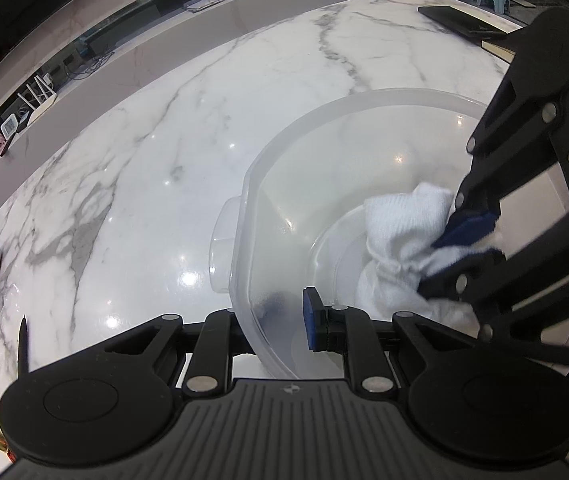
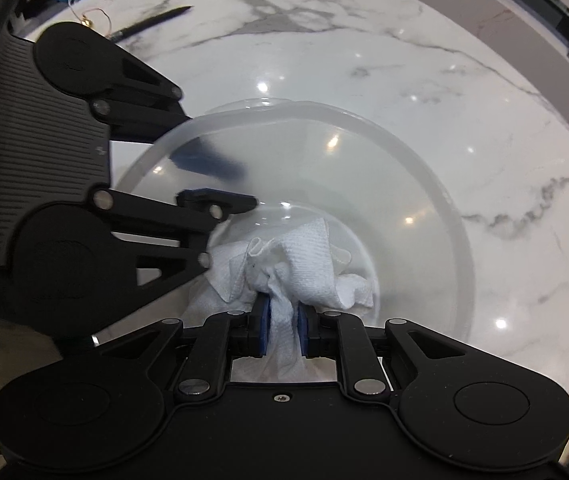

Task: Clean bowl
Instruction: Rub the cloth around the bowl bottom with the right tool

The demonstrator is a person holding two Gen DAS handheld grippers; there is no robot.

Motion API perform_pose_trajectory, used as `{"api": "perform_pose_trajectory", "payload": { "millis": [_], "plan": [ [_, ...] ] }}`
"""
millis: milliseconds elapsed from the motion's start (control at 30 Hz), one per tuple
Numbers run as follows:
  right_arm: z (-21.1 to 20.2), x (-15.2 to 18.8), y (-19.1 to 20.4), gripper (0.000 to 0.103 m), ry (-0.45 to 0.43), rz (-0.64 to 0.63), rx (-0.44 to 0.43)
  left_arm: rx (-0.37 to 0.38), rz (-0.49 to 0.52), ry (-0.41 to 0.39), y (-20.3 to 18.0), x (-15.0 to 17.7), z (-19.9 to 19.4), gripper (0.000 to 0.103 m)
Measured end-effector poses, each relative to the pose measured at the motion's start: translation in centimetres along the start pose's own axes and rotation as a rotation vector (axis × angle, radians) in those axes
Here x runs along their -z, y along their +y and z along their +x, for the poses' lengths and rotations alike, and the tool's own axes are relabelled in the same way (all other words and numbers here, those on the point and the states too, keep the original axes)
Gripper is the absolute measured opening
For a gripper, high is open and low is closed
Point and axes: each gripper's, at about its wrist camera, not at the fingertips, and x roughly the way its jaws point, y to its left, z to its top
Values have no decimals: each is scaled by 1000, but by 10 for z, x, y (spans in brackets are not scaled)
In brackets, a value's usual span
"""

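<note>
Left gripper (image 1: pixel 284 320) pinches bowl (image 2: pixel 424 168) rim at nine o'clock; right gripper (image 2: pixel 283 330) clamps cloth (image 2: pixel 308 268). Hard wiping could tip the bowl or slip the rim.

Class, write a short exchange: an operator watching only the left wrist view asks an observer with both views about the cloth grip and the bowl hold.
Operator: Is the cloth truly between the right gripper's pads?
Observer: Yes. The right wrist view shows a fold of the white woven cloth pinched between the right gripper and its blue pads.
Operator: And my left gripper?
Observer: The left gripper straddles the rim of the translucent round plastic bowl: one finger inside, the other finger's pad showing through the frosted wall from outside.
</note>
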Motion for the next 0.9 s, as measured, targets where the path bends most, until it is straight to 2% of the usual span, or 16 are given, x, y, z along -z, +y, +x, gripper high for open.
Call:
{"api": "perform_pose_trajectory", "payload": {
  "millis": [233, 700, 900],
  "plan": [
    [0, -1, -7, 16, -17, 47, -30, 5, -9, 3, 1, 0, 0, 15],
    [9, -14, -11, 16, -105, 107, 60, -3, -8, 5, 1, -2, 2, 15],
    [6, -15, -17, 16, -116, 126, 101, -1, -13, 3, 2, -2, 2, 15]
  ]
}}
